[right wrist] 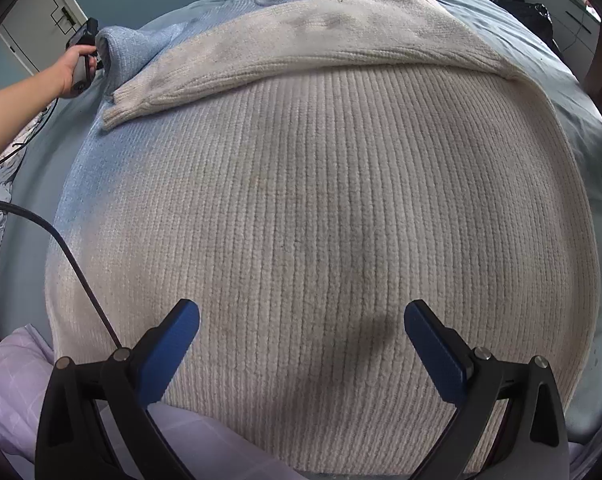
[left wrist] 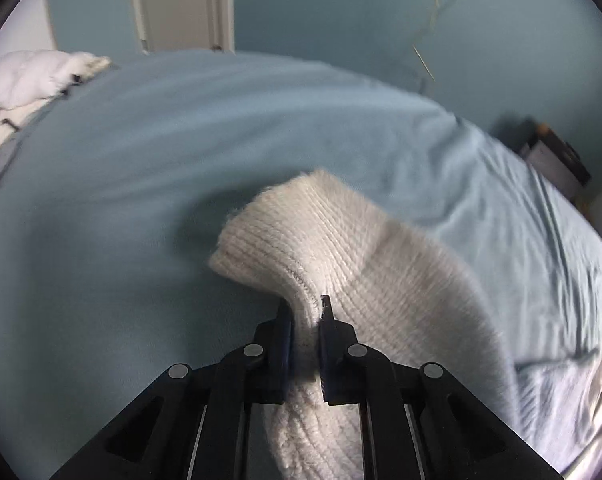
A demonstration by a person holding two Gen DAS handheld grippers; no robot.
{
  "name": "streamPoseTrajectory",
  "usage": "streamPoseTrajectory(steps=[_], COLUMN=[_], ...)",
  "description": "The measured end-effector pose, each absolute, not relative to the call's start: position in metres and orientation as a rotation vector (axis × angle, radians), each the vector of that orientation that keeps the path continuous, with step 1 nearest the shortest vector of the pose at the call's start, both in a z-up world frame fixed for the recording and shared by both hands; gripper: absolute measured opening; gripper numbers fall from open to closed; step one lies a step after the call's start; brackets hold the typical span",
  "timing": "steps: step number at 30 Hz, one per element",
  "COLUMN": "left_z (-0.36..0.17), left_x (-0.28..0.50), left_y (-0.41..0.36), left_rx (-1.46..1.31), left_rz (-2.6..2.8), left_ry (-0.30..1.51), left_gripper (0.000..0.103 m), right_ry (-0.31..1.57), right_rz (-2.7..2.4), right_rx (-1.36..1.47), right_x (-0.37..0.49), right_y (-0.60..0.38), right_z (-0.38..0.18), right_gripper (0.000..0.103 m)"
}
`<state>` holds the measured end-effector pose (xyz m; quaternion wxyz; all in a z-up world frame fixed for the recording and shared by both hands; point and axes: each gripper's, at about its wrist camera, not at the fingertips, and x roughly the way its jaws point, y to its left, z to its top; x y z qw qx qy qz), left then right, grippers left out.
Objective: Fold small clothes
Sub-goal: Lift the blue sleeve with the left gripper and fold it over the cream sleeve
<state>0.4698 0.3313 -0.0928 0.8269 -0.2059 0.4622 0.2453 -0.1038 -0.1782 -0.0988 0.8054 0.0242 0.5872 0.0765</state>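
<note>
A cream ribbed sweater lies flat on the pale blue bed sheet. One sleeve is folded across its chest. In the left wrist view my left gripper is shut on the ribbed cuff of the other sleeve, which bulges up between the pads and drapes off to the right. In the right wrist view a person's hand holds that left gripper at the far left edge of the sweater. My right gripper hovers open over the sweater's lower hem, with nothing between its fingers.
A white fluffy pile sits at the bed's far left, and a dark box stands beyond its right side. A black cable crosses the sweater's left edge. Lilac cloth lies at the near left. Black bags lie behind the bed.
</note>
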Motion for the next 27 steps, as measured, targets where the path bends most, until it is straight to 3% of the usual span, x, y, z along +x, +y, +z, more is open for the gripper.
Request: streamPoseTrajectory(steps=[6,15,22,27], left_z=[0.024,0.194,0.223,0.216], left_x=[0.416,0.339,0.339,0.350], left_y=[0.382,0.382,0.299,0.176], left_rx=[-0.506,-0.453,-0.316,-0.226], left_rz=[0.636,0.564,0.399,0.200], left_ry=[0.768,0.477,0.460,0.557], left_gripper=[0.009,0.009,0.009,0.009], right_ry=[1.242,1.196,1.170,1.173], right_rz=[0.178,0.214,0.222,0.222], right_rx=[0.052,0.042,0.035,0.044], right_x=[-0.106,-0.115,-0.121,-0.115], right_y=[-0.179,-0.179,-0.178,-0.173], right_z=[-0.096,-0.083,-0.075,-0.076], right_gripper=[0.098,0.098,0.098,0.098])
